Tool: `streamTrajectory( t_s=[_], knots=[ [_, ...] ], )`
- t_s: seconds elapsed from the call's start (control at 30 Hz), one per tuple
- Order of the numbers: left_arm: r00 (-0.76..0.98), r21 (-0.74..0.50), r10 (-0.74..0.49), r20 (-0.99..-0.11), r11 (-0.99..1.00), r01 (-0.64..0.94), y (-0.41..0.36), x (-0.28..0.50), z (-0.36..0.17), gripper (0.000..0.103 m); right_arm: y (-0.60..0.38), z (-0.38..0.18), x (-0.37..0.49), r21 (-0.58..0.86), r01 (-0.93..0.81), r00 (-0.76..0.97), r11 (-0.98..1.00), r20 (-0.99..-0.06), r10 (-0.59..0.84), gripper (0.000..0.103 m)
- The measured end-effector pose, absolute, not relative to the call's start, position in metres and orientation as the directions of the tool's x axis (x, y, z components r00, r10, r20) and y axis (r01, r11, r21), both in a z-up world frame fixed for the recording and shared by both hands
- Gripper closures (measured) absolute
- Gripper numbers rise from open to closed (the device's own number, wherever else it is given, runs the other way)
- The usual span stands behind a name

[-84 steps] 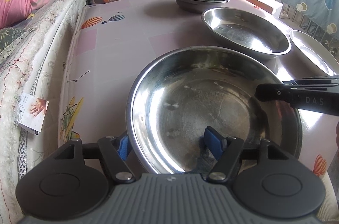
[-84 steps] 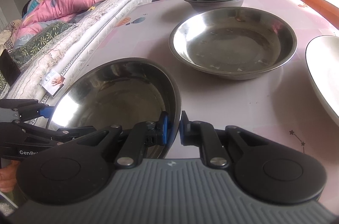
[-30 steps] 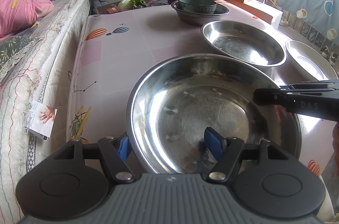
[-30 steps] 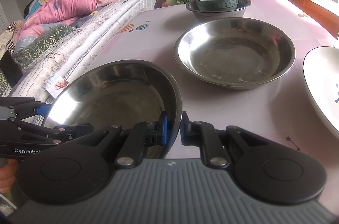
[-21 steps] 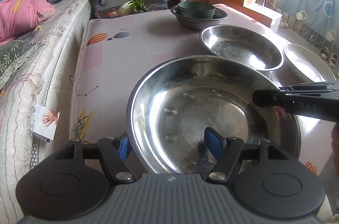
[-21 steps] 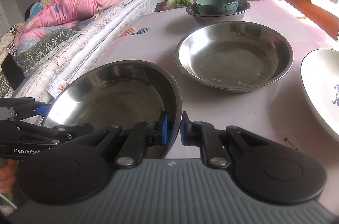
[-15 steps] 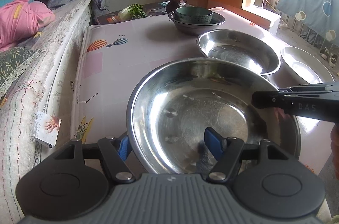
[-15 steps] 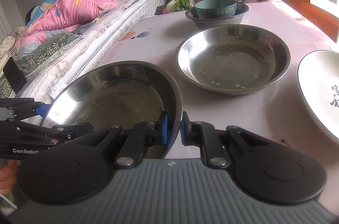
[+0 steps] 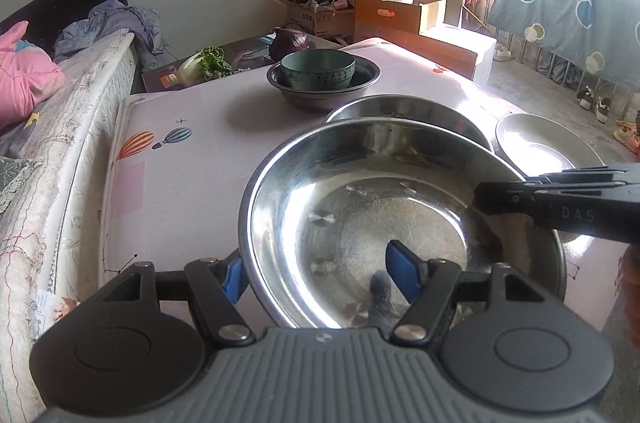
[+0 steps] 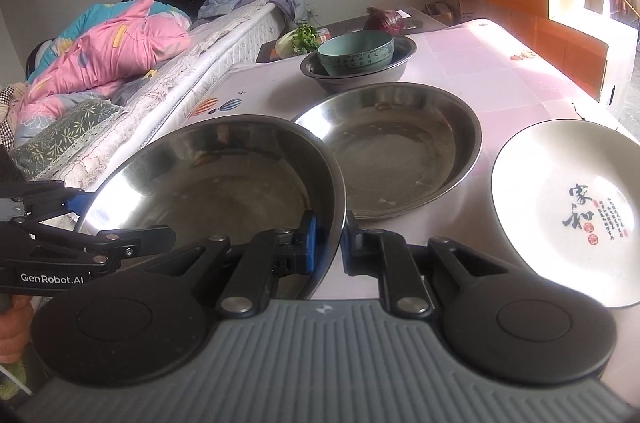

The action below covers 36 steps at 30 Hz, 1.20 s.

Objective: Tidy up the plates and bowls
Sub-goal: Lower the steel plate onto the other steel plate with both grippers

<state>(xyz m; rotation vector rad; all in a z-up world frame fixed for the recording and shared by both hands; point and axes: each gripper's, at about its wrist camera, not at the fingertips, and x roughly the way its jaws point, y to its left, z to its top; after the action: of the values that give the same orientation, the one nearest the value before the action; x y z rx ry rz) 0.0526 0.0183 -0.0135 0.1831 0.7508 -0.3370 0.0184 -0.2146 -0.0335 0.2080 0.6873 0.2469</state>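
Observation:
A wide steel basin [image 9: 360, 207] [image 10: 224, 183] hangs above the pink table [image 9: 192, 159], held from both sides. My left gripper [image 9: 318, 273] straddles its near rim, one blue pad outside the wall and one inside, both pressing. My right gripper [image 10: 328, 243] is pinched shut on the opposite rim; it shows as a black arm [image 9: 480, 199] in the left wrist view. Just beyond lies a second steel basin [image 10: 400, 151], partly covered by the held one's far rim. A white plate [image 10: 568, 203] with black characters lies to its right. Further back a teal bowl [image 10: 356, 53] sits in a steel bowl [image 10: 396, 67].
A bed [image 10: 120, 63] with pink bedding runs along the table's left edge. A cabbage [image 10: 298, 41] and a purple vegetable [image 10: 386, 19] lie behind the bowls. Cardboard boxes [image 10: 552, 11] stand at the far right. A person's hand [image 10: 14, 327] shows at the lower left.
Both grippers have lifted the held basin and carried it forward. Its far rim now overlaps the second basin, and the white plate's characters have come into view.

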Motion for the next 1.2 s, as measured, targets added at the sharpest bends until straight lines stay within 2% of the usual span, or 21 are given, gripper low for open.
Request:
streamTrajectory(
  t_s=[0.23,0.57,0.93,1.2],
  knots=[
    [0.681,0.027,-0.277,-0.678,0.916,0.399,-0.013,0.094,-0.006,0.032,-0.247,-0.029,0.043,0.268,-0.116,0.764,0.957,-0.592,0.258,0.089],
    [0.611,-0.026,-0.306,-0.73,0.906,0.423,-0.046,0.153,-0.021,0.033,-0.289,-0.042,0.099,0.3,-0.04,0.724,0.953,-0.649,0.234,0.089],
    [0.56,-0.022,-0.275,-0.782,0.909,0.416,-0.057,0.173,-0.038,0.033,-0.293,-0.05,0.129,0.273,-0.03,0.703,0.962,-0.678,0.214,0.089],
    [0.56,-0.008,-0.269,-0.784,0.906,0.424,-0.06,0.176,-0.041,0.033,-0.294,-0.05,0.136,0.238,-0.026,0.704,0.971,-0.685,0.187,0.088]
  ],
)
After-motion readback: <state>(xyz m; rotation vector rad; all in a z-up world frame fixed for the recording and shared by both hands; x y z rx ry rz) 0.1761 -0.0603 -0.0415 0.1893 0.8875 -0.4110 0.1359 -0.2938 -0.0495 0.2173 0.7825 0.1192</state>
